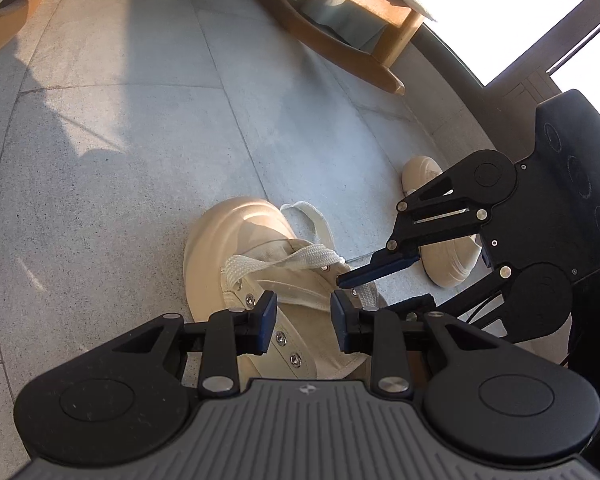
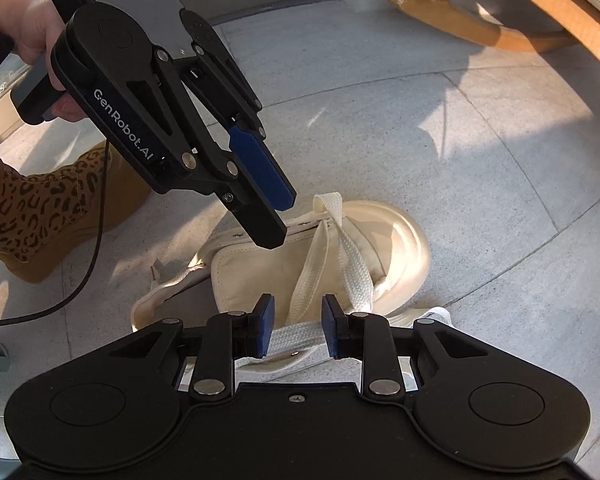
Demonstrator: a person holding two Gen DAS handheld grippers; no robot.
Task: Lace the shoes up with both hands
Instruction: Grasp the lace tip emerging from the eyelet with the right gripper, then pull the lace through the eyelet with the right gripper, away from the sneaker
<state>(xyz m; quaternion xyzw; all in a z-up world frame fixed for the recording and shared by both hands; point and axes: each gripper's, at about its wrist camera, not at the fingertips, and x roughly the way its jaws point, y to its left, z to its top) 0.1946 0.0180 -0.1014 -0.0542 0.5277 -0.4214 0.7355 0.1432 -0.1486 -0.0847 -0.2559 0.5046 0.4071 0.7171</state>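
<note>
Below both grippers lies a grey speckled stone-tile floor (image 1: 100, 152), carrying a cream canvas high-top shoe (image 1: 228, 248) with metal eyelets and a rounded rubber toe cap. A second cream shoe (image 1: 452, 260) stands beyond the right gripper in the left wrist view, partly hidden by its linkage. Wooden rocker-shaped furniture legs (image 1: 340, 48) sit farther off, well apart from both tools.

The left gripper (image 1: 304, 320), a black two-finger unit with blue pads, hangs directly over the shoe's tongue and eyelet rows. Its jaws stand partly open with only the tongue fabric visible in the gap; the pads press on nothing. In the right wrist view a hand (image 2: 32, 32) holds this unit by its handle, and its fingertips hover just above the shoe's upper edge.

The right gripper (image 2: 294, 328) points steeply down at the shoe's side. Its jaws stand partly open, with a flat white woven shoelace (image 2: 292, 338) running crosswise through the gap. The pads do not press on the lace; whether either pad grazes it cannot be told.

From the lowest eyelets near the toe, two lace strands (image 2: 340, 264) run back toward the right gripper, and a loose loop (image 1: 312, 216) lies on the floor beside the toe cap.

A leopard-print ankle boot (image 2: 40, 212) stands to the left of the left gripper, well apart from the shoe.
</note>
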